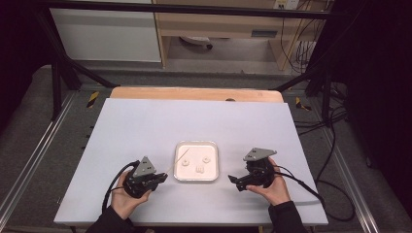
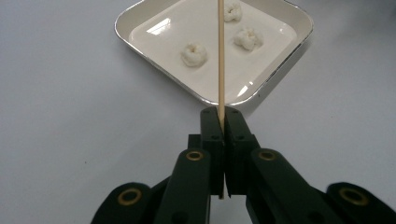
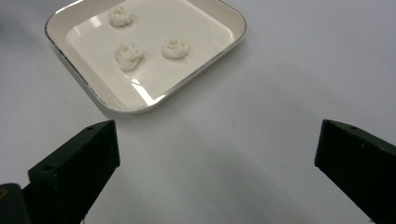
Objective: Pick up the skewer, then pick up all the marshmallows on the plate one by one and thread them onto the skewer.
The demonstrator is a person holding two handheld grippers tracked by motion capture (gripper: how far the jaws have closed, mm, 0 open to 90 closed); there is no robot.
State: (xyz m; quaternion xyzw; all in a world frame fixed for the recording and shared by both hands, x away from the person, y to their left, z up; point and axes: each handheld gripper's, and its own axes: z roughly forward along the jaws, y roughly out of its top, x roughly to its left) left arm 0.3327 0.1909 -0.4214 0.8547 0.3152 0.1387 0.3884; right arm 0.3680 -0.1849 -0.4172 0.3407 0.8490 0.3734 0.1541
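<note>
A white table (image 1: pixel 145 131) holds a square tray (image 2: pixel 140 18) with three white puffs (image 2: pixel 194 55). The left gripper (image 2: pixel 219 116) pinches a thin stick (image 2: pixel 220 56) — it points straight over the tray. The right gripper (image 3: pixel 215 154) waits wide apart — nothing in it.

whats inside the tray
Three white puffy lumps lie in the tray. The left gripper holds a skewer over it, hiding a thin strip.
</note>
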